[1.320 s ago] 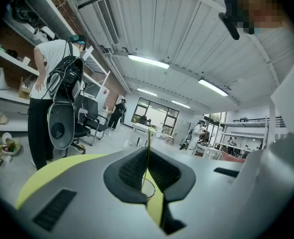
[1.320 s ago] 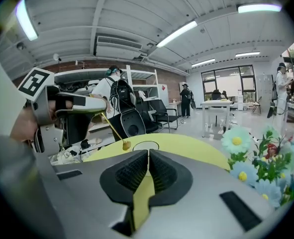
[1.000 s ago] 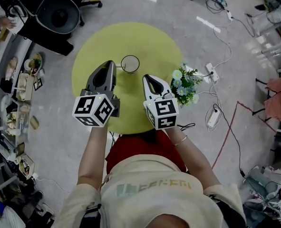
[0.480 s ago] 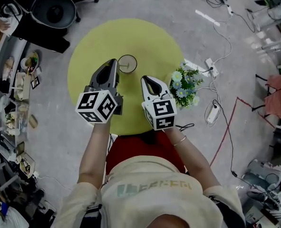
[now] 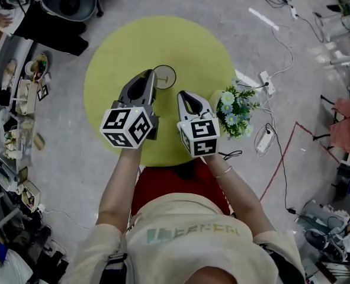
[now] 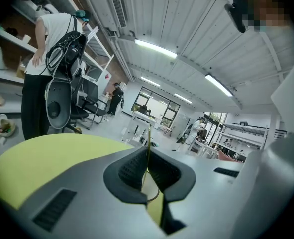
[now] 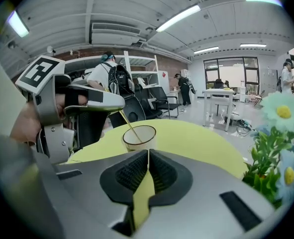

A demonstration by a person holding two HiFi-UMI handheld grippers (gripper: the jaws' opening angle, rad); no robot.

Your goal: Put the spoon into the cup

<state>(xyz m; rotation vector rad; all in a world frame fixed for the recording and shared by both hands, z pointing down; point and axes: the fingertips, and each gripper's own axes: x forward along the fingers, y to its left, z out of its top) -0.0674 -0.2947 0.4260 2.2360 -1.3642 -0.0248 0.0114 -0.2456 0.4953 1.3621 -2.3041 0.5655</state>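
- Hazard, tipping: your left claw [image 5: 149, 77] held the spoon [image 7: 128, 124] on a slant, with its lower end inside the cup [image 7: 141, 138]. A sideways push through the handle could have levered the cup over. It could also have skated it across the yellow counter [image 5: 163, 37], since nothing steadied it.
- Hazard, release: had you let go while the handle leaned on the near rim, the spoon's weight might have swung it out or rocked the cup. This was judged likelier if the bowl had not reached the bottom, which no view showed.
- Hazard, neighbours: your right claw [image 5: 185, 96] hung just beside the left one and near the cup. A forward drift could have knocked its wall. The flowers [image 5: 234, 106] stood by the counter's right edge, within reach of a wide swing.
- Left claw, state: clamped on the spoon's upper handle, which showed edge-on as a thin line between the pads in the left gripper view.
- Right claw, state: jaws drawn together with nothing held, and only a sliver of counter visible through them.
- Spoon, appearance: slender and gold-coloured, with a thin straight handle. The bowl could not be made out inside the cup.
- Cup, appearance: clear-walled, round-mouthed and upright, near the middle of the counter.
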